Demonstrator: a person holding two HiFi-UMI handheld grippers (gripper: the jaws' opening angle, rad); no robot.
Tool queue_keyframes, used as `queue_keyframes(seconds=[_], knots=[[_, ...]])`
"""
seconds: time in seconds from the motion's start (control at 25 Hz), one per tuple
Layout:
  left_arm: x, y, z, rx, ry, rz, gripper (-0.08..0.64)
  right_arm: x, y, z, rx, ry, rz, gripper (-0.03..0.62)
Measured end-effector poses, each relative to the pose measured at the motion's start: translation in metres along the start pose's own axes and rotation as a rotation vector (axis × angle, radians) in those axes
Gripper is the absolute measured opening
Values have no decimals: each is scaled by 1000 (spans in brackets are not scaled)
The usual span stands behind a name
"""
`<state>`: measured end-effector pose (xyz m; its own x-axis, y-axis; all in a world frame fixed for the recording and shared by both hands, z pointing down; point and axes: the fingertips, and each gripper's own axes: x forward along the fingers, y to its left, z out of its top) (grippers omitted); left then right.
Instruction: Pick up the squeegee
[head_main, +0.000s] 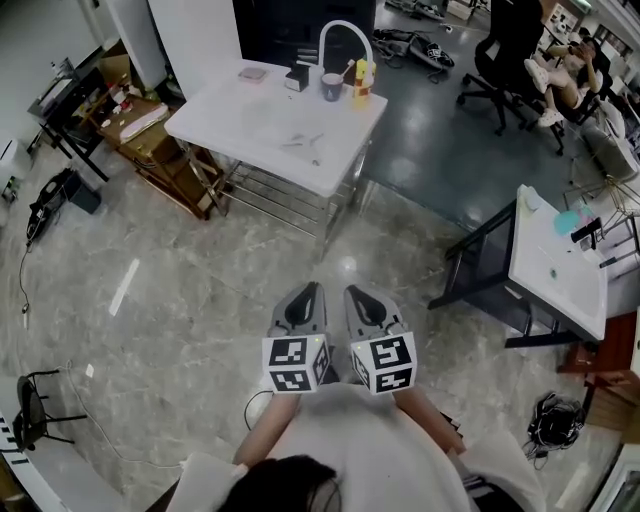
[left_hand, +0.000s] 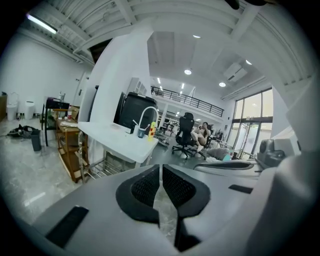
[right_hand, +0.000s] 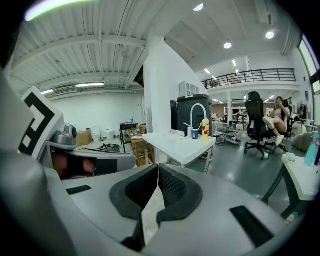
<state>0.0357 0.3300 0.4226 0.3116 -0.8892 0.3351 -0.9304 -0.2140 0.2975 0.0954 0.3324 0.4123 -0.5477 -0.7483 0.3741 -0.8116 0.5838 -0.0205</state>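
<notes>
- At the far left, a wooden cart (head_main: 150, 135) with loose things on it stands just beside the white table (head_main: 345, 150).
- The squeegee (head_main: 305, 143) seems to be the thin pale thing lying in the middle of the table top. It is too small to be sure of this, or to tell which end is the handle.
- At the back edge of the table stand a white curved faucet (head_main: 345, 35), a cup (head_main: 331, 86) and a yellow bottle (head_main: 363, 80), all apart from the squeegee.
- The left tool (head_main: 308, 292) is held close to the person's body, above the floor (head_main: 180, 300) and well apart from the table. In the left gripper view its jaws (left_hand: 160, 172) are pressed together with nothing between them.
- The right tool (head_main: 357, 293) is just beside the left one, pointing the same way. Its pads (right_hand: 172, 190) also meet, and it holds nothing.
- The step in hand is probably the approach to the table. To do it well, the person should come up to the near edge and choose only one tool.
- That tool should open wide before it goes down, and then take the handle, not the blade.
- At the right a second table (head_main: 560, 270) stands near the path, so a straight line to the white table looks safer.
</notes>
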Motion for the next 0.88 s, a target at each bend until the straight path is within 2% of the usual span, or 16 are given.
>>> queue_keyframes(seconds=[0.44,0.6,0.88], knots=[[26,25,13,35,18,-52,38,39,-7,23,43,-84,-24,28],[30,30,17,97,19,-50,38,49,-2,24,82,-78,6,28],[32,38,16,52,26,-57,38,56,-5,18,71,-42,-24,28]])
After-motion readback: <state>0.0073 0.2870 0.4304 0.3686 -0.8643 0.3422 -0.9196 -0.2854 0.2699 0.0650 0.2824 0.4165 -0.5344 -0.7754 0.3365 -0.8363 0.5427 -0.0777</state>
